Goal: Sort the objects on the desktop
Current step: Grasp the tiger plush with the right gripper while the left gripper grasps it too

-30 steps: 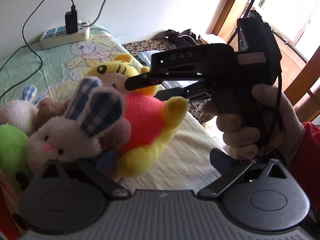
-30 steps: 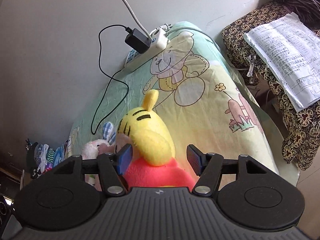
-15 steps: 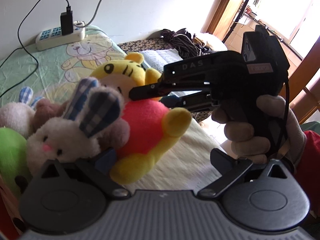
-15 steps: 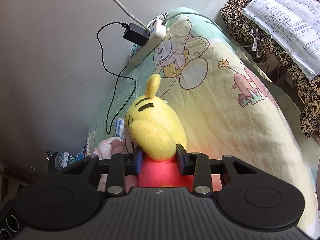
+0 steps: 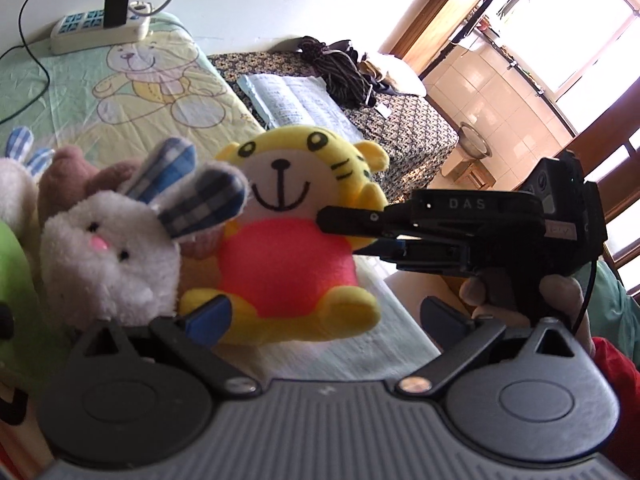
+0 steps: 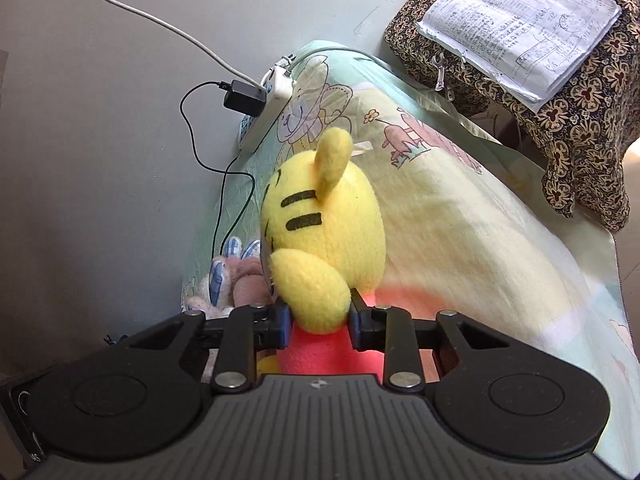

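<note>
Two black hand-held grippers are in view. The right gripper (image 6: 319, 322) has its blue-padded fingers pressed against one arm of the yellow plush tiger in a red shirt (image 6: 324, 236), pinching it; in the left wrist view the same right gripper (image 5: 344, 224) reaches in from the right and meets the tiger (image 5: 288, 216) at its arm. The left gripper (image 5: 324, 312) is spread wide, holding nothing, with the tiger's feet just in front of its fingers.

One tiger: white face, black smile, black stripes on a yellow head, sitting upright above the pastel cartoon-printed bedsheet (image 5: 132, 92). Beside it, touching, is a white plush rabbit with blue checked ears (image 5: 116, 248); behind are a brown plush toy (image 5: 76, 172) and part of a second white rabbit (image 5: 16, 176). One white power strip (image 5: 100, 32) lies near the wall, and one sheaf of printed papers (image 6: 520, 28) rests on a dark flowered cloth (image 6: 580, 128).
</note>
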Action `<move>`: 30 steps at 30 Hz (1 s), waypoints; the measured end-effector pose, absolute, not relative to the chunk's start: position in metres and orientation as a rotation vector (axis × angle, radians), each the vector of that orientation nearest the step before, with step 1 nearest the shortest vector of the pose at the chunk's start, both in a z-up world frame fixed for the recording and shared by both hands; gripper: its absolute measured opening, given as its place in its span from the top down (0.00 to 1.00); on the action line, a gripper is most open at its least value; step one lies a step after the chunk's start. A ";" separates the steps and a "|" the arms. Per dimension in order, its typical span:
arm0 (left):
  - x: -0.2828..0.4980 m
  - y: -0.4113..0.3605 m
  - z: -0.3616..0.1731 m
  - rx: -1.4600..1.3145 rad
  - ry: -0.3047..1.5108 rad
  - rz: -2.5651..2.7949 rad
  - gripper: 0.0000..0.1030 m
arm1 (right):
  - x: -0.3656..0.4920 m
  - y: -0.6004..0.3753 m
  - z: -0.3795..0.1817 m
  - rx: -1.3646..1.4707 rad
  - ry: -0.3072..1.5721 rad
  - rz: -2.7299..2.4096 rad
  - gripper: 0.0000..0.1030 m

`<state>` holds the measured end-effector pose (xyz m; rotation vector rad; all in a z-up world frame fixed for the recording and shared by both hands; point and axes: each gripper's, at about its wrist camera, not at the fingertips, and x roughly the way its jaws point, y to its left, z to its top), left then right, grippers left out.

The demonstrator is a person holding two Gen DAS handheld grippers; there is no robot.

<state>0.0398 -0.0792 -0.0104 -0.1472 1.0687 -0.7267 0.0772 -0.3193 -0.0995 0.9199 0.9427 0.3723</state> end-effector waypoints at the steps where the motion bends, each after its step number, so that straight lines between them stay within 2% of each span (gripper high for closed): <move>1: 0.039 -0.081 -0.010 -0.142 1.073 -0.727 0.03 | 0.069 -0.324 -0.100 0.937 0.939 0.367 0.73; 7: 0.035 -0.099 -0.010 -0.088 1.098 -0.745 0.03 | 0.033 -0.340 -0.098 0.959 0.926 0.340 0.73; 14: 0.018 -0.129 -0.032 -0.034 1.206 -0.777 0.03 | -0.014 -0.351 -0.094 0.932 0.943 0.327 0.73; 17: 0.016 -0.139 -0.043 0.015 1.246 -0.746 0.07 | -0.026 -0.354 -0.099 0.928 0.945 0.295 0.72; 26: 0.014 -0.152 -0.049 0.059 1.261 -0.701 0.10 | -0.027 -0.348 -0.106 0.908 0.936 0.238 0.55; 30: 0.012 -0.155 -0.047 0.057 1.266 -0.724 0.20 | -0.031 -0.345 -0.108 0.929 0.933 0.222 0.54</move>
